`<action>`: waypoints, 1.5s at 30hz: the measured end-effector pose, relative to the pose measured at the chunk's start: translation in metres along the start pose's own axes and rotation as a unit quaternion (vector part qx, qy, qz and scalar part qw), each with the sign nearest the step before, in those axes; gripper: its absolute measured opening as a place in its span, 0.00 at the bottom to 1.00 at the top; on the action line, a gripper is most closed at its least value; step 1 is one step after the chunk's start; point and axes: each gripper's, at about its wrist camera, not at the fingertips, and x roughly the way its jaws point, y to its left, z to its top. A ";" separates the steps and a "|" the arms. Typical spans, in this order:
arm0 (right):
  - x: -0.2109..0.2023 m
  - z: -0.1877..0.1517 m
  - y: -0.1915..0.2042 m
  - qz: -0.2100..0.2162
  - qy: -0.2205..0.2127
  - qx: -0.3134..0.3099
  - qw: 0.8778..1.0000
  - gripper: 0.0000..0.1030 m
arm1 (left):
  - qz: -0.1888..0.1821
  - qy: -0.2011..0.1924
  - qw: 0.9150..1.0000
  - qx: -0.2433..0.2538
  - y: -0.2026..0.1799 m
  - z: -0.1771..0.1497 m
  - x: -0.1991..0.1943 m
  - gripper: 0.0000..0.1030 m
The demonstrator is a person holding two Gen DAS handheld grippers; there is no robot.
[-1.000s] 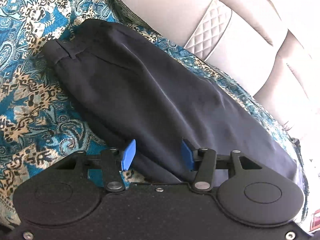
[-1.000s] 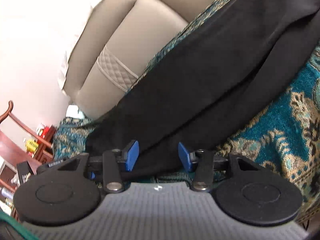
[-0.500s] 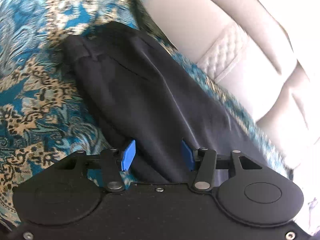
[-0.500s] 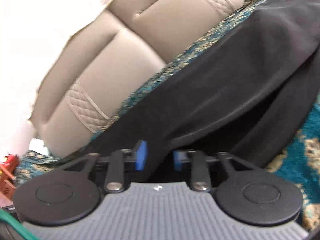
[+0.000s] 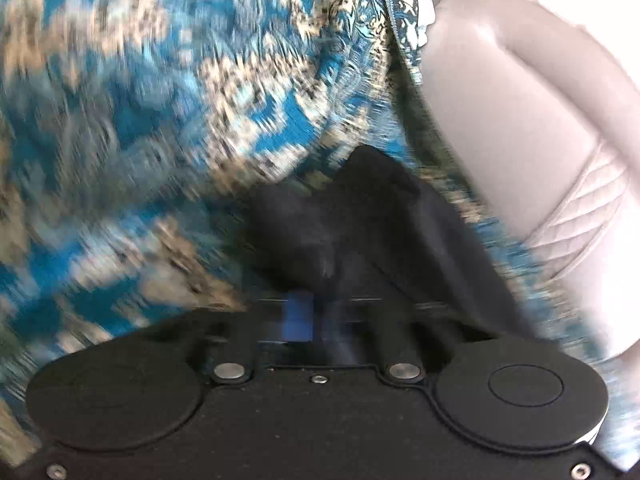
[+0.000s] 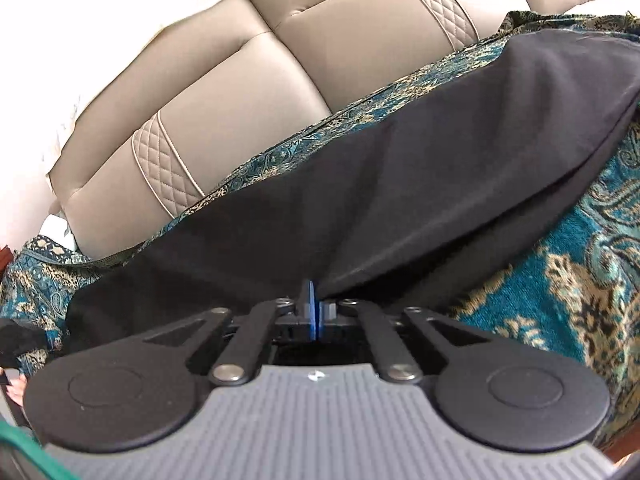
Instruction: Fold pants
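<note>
The dark pants [image 6: 420, 184] lie stretched over a blue paisley sofa cover [image 6: 580, 272]. In the right wrist view my right gripper [image 6: 311, 304] is shut, its blue pads pinching the near edge of the pants, and the cloth rises in a taut ridge from the pads. The left wrist view is blurred by motion. There my left gripper [image 5: 316, 312] has its blue pads closed on a bunched, lifted part of the pants [image 5: 360, 216], which drapes over the right finger and hides it.
The beige leather sofa backrest [image 6: 240, 92] with quilted stripes runs behind the pants, and shows as the backrest [image 5: 520, 128] on the right of the left wrist view. The patterned cover [image 5: 160, 120] spreads wide to the left. A hand [image 6: 16, 390] shows at the lower left edge.
Both grippers went from open to shut on the pants' edge. The left one swung across, bunching and lifting the cloth; the right one rose slightly, pulling its edge taut.
</note>
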 end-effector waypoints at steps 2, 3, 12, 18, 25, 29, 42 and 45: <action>-0.002 0.000 0.000 0.011 0.005 0.004 1.000 0.13 | 0.008 -0.060 0.998 0.029 -0.006 -0.003 -0.014 0.03; -0.002 0.001 0.002 0.018 0.008 0.002 1.000 0.14 | 0.017 -0.090 0.994 0.054 -0.010 -0.005 -0.022 0.03; -0.008 0.003 0.001 0.052 0.035 -0.049 0.997 0.41 | 0.094 -0.026 0.988 0.123 -0.015 -0.005 0.008 0.20; -0.020 0.026 -0.043 -0.015 -0.013 -0.020 1.000 0.42 | 0.120 -0.029 0.985 0.118 -0.008 -0.002 0.010 0.30; -0.023 0.065 -0.103 -0.154 -0.097 0.040 0.982 0.27 | 0.126 -0.025 0.986 0.104 -0.004 0.010 0.015 0.31; -0.018 0.093 -0.137 -0.201 -0.124 0.056 0.970 0.26 | 0.135 -0.025 0.984 0.115 -0.007 0.006 0.014 0.31; -0.041 0.162 -0.243 -0.284 -0.164 0.112 0.938 0.62 | 0.152 -0.030 0.980 0.127 -0.017 0.003 0.008 0.31; -0.047 0.172 -0.265 -0.306 -0.171 0.135 0.927 0.59 | 0.150 -0.036 0.980 0.125 -0.020 0.001 0.002 0.32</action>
